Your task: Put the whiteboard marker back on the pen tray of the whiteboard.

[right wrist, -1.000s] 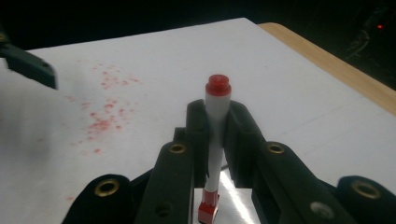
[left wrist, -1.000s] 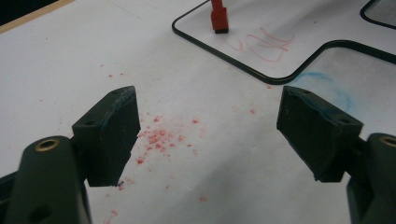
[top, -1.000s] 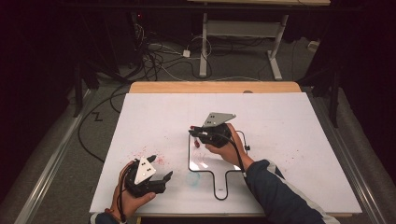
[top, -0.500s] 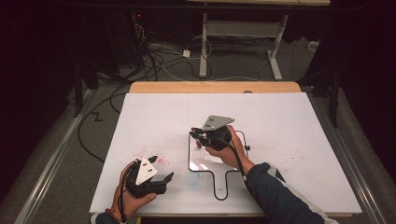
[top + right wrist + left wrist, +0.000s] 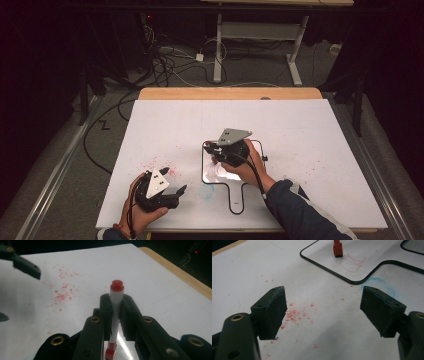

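Starting from the left side of the white table (image 5: 165, 125), I hold my left gripper (image 5: 172, 196) low near the front edge, and its two black jaws stand wide apart with nothing between them. Under these jaws, in the left gripper view, I see many small red crumbs (image 5: 293, 314) scattered on the table surface. A little more to the right there is a pale blue smear (image 5: 206, 190) on the table, just beside the handle part of the small whiteboard (image 5: 235, 197), which has a thin black frame and lies flat near the middle of the table. On this whiteboard there are red scribbles (image 5: 353, 262), and the red tip of the marker (image 5: 337, 248) touches the board just beside them. My right gripper (image 5: 216, 151) is above the whiteboard, and its jaws are closed tightly on the marker (image 5: 115, 312), a white one with a red end. The marker stands almost upright between my pads, with the red tip down on the board and the red end up. To the right of the whiteboard I see a few faint red marks (image 5: 305, 167) on the table, well apart from my right hand (image 5: 247, 167).
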Demonstrator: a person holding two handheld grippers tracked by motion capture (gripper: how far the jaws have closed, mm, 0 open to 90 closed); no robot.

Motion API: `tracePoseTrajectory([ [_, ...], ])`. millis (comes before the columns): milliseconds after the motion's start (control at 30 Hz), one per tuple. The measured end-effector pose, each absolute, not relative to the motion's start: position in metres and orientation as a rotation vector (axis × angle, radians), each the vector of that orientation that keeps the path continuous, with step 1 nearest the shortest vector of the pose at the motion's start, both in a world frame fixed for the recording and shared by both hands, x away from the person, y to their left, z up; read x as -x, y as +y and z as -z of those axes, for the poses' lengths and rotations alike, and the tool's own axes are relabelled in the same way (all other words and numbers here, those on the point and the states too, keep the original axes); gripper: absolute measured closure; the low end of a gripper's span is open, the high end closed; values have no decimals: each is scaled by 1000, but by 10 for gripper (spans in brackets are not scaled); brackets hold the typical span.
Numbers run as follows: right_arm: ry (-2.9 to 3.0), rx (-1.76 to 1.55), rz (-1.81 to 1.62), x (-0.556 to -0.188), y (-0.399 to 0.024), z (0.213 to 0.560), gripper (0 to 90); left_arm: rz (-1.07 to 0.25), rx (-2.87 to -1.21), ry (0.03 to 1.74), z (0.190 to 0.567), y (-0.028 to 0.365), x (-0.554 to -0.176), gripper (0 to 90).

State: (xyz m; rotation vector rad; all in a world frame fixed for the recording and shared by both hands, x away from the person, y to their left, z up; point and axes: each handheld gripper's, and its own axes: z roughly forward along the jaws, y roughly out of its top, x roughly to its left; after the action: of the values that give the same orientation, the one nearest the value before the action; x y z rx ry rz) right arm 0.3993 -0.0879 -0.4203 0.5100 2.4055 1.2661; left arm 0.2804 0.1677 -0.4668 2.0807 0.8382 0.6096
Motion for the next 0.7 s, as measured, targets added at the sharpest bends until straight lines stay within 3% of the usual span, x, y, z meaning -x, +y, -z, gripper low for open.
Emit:
tracePoseTrajectory([
  [300, 2445, -450, -1367, -386, -77, 425, 818, -605, -2081, 836, 467, 167, -281, 207],
  [700, 2391, -468, -1322, -398, -80, 425, 817, -599, -2082, 837, 468, 168, -281, 207],
])
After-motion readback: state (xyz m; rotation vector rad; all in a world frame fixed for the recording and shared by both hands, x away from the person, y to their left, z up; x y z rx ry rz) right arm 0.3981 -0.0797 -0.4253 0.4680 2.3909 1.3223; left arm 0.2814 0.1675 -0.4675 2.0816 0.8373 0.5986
